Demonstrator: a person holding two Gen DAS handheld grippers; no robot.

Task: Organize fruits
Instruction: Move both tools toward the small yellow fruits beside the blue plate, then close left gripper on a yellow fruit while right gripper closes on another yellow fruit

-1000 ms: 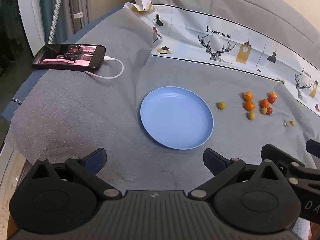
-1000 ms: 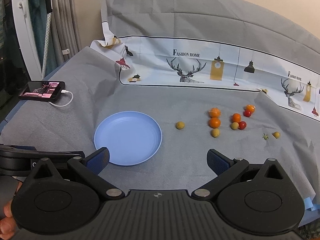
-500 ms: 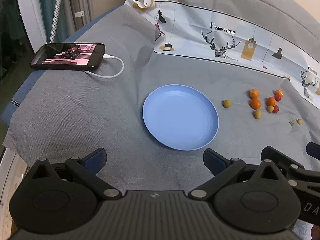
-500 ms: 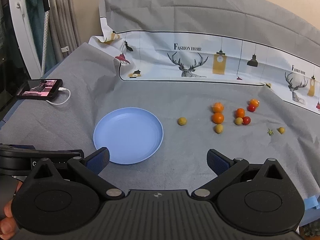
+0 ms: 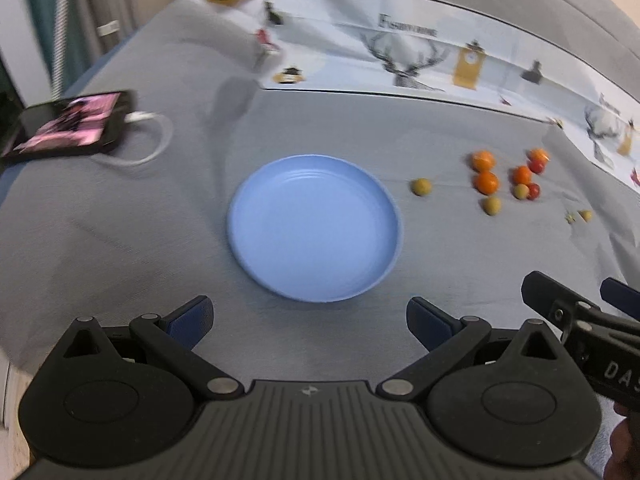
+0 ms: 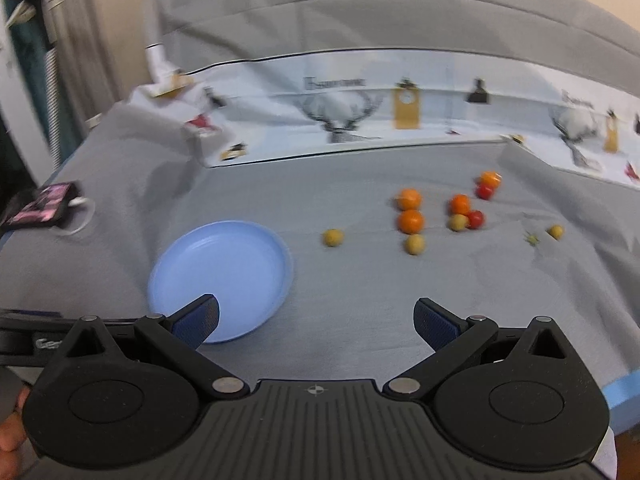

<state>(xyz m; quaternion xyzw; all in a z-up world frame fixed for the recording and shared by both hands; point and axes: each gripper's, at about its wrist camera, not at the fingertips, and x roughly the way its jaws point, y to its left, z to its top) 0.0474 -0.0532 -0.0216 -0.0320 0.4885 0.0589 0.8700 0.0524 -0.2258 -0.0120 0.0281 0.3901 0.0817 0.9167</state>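
Observation:
An empty blue plate (image 5: 314,226) lies on the grey cloth; it also shows in the right wrist view (image 6: 222,276). Right of it lie small fruits: a lone yellow one (image 5: 421,187) (image 6: 333,237), orange ones (image 5: 486,182) (image 6: 410,221), red ones (image 5: 533,191) (image 6: 476,219) and more yellow ones (image 6: 415,244). My left gripper (image 5: 310,320) is open and empty, just before the plate's near rim. My right gripper (image 6: 316,320) is open and empty, near the plate's right edge, short of the fruits.
A phone (image 5: 70,124) with a lit screen and white cable lies at the far left. A printed white cloth (image 6: 400,116) rises behind the fruits. The right gripper's body (image 5: 580,320) shows at the left view's right edge.
Both grippers have moved forward and to the right, toward the plate and the fruits. Both stay open and empty. The fruits and plate have not moved.

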